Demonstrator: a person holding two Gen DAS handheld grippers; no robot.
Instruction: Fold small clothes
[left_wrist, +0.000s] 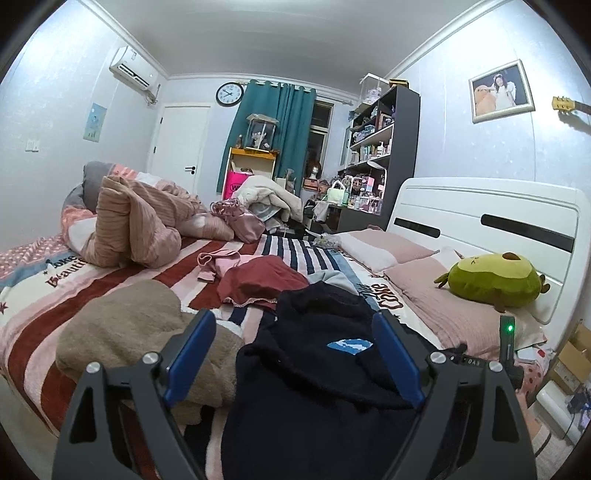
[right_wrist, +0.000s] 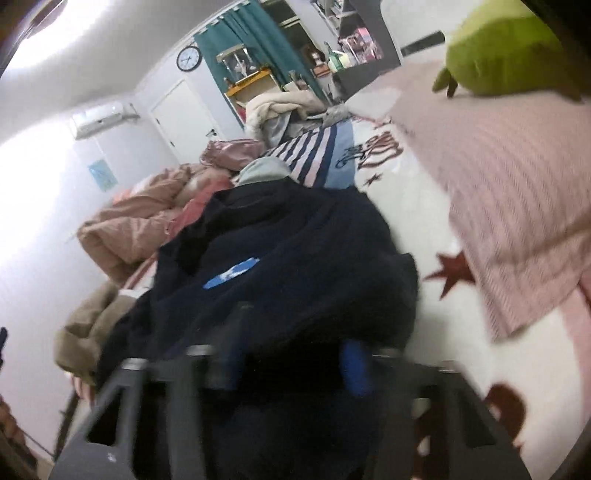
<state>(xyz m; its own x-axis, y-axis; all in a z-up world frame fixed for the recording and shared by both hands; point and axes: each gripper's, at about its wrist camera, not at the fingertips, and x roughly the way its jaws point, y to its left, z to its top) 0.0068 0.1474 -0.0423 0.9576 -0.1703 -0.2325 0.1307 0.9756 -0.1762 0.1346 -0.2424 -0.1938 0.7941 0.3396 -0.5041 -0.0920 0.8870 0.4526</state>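
- While the left gripper (left_wrist: 295, 354) hovers low over the bed, its two blue-padded fingers (left_wrist: 190, 356) stand wide apart with nothing pinched between them.
- Between and below those fingers lies the crumpled dark navy garment with a light blue patch (left_wrist: 314, 373), resting on the red, pink and white striped bedspread (left_wrist: 33, 343).
- As far as its rumpled shape allows, the garment's long axis runs from the near edge of the bed away toward the far end of the room, with the blue patch on top, slanted across that axis.
- Just left of it sits a bunched tan fleece garment (left_wrist: 125, 332), touching its edge.
- Beyond the navy piece lie a dark red cloth with a trimmed hem (left_wrist: 262, 282) and a small pink garment (left_wrist: 218, 264), near each other.
- Off to the right, well apart from the clothes, a green avocado-shaped plush toy (left_wrist: 493, 280) rests on a pink pillow (left_wrist: 443, 314) by the white headboard (left_wrist: 491, 218).
- Seen from the right wrist, the view is motion-blurred and tilted; the right gripper (right_wrist: 291, 365) sits at the near end of the navy garment (right_wrist: 280, 266), and its blue pads (right_wrist: 354, 365) show a gap with dark cloth in it.
- Whether those jaws actually grip the fabric cannot be told through the blur.
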